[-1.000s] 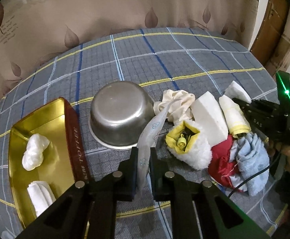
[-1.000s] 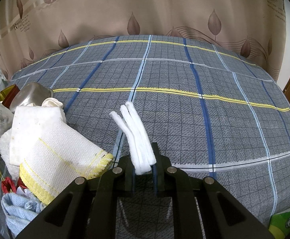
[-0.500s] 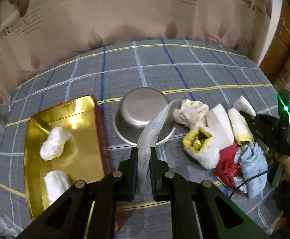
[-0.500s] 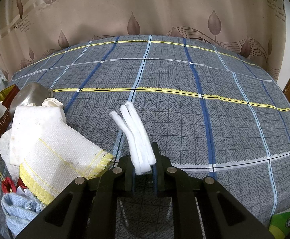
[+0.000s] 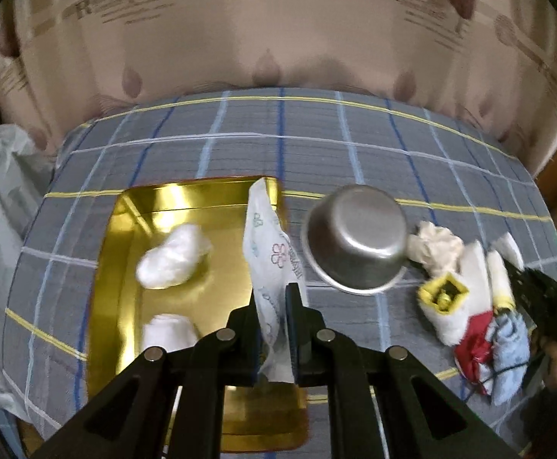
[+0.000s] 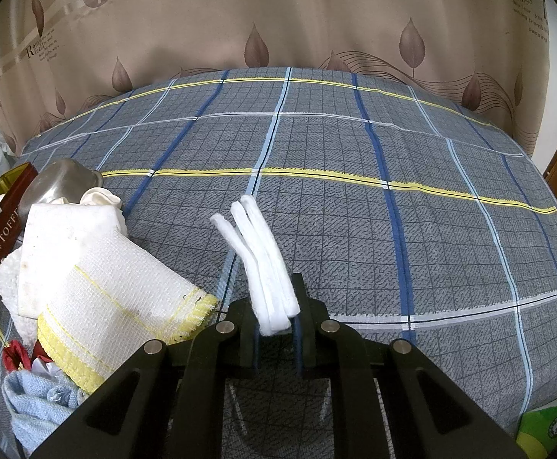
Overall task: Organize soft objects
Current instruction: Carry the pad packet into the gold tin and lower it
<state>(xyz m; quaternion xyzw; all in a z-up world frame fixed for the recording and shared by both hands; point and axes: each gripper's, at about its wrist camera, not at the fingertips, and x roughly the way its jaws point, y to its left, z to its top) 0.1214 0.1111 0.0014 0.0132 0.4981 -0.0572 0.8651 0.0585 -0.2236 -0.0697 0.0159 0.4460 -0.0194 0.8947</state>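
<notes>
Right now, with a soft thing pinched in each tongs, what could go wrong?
The printed tissue pack hangs over the gold tin's right edge, so released now it may land half outside. The left tongs pinch only its lower end, and it could slip. The white cotton pads fan apart above the right tongs; one might drop.

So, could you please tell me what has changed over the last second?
The left tongs, shut on the printed cloth, have carried it leftward from beside the steel bowl to over the gold tray. The right tongs stayed put, clamped on the white folded pad.
</notes>
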